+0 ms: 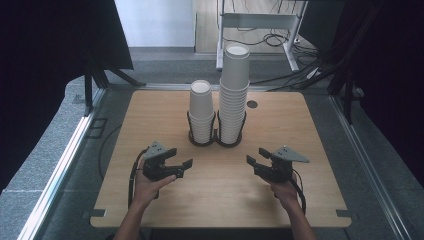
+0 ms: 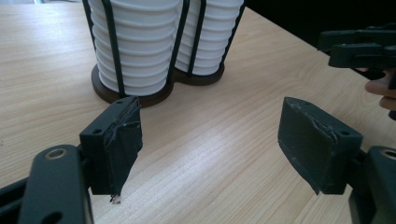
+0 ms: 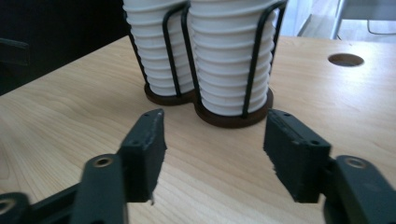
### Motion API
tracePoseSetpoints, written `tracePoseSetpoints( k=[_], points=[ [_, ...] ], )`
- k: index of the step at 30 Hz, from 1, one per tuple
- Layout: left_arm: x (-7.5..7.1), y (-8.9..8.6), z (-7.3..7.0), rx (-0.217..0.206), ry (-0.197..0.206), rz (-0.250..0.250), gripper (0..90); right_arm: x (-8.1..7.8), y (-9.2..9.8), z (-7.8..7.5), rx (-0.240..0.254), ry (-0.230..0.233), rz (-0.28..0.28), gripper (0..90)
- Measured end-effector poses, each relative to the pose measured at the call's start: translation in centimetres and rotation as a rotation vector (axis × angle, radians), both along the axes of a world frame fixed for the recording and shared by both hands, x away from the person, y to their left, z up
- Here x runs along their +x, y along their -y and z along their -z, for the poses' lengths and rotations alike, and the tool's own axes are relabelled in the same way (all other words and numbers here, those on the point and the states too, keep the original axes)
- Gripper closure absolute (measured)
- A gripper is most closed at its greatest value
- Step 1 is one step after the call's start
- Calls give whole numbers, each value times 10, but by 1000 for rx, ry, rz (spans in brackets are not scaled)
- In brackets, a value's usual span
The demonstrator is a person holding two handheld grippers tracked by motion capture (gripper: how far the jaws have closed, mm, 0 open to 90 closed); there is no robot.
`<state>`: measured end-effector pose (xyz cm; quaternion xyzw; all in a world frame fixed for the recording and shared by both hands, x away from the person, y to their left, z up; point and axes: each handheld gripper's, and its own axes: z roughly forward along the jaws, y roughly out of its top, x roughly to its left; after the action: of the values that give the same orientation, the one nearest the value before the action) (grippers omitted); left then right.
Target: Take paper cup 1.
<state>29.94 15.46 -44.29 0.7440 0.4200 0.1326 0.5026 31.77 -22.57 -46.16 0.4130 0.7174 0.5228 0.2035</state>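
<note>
Two stacks of white paper cups stand in a black wire holder (image 1: 215,139) on the wooden table (image 1: 150,115). The short stack (image 1: 201,112) is on the left and the tall stack (image 1: 234,90) on the right. My left gripper (image 1: 180,157) hovers in front of the holder at the left, open, with bare tabletop between its jaws (image 2: 212,140). My right gripper (image 1: 256,156) mirrors it at the right, also open and holding nothing (image 3: 215,144). Both point inward toward the holder's base, a short way from it. The cup stacks (image 2: 140,46) (image 3: 229,60) loom just beyond the jaws.
A round cable hole (image 1: 252,104) lies in the table behind the tall stack. Beyond the far edge stands a white desk frame (image 1: 260,20) with cables on the floor. Dark curtains hang at both sides. Bare wood stretches left and right of the holder.
</note>
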Motion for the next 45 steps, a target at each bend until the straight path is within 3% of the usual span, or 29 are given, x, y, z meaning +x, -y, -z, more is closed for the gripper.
tracePoseSetpoints(
  k=[4,7,12,18,19,26,29,30,35,39,45],
  points=[
    [1,0,0,0,7,-2,222,3,-4,-3,-7,18,-28,503],
    [3,1,-2,-14,5,6,218,7,-8,-5,-29,22,-47,535],
    [10,4,-14,8,27,11,213,15,-15,-9,-46,22,-71,559],
    [18,5,-21,33,45,4,210,23,-32,-16,-53,34,-126,615],
    [19,5,-21,32,43,7,210,26,-40,-17,-67,26,-162,641],
    [24,7,-25,12,48,15,210,36,-57,-17,-108,27,-183,713],
    [29,9,-27,38,49,10,209,41,-61,-19,-97,22,-178,766],
    [33,10,-30,28,46,18,209,45,-64,-22,-77,14,-173,802],
    [39,14,-34,26,54,13,209,50,-73,-28,-69,25,-190,859],
    [41,14,-37,21,64,7,210,52,-79,-29,-81,35,-205,886],
    [49,17,-41,29,67,6,213,56,-85,-23,-60,29,-210,897]
  ],
)
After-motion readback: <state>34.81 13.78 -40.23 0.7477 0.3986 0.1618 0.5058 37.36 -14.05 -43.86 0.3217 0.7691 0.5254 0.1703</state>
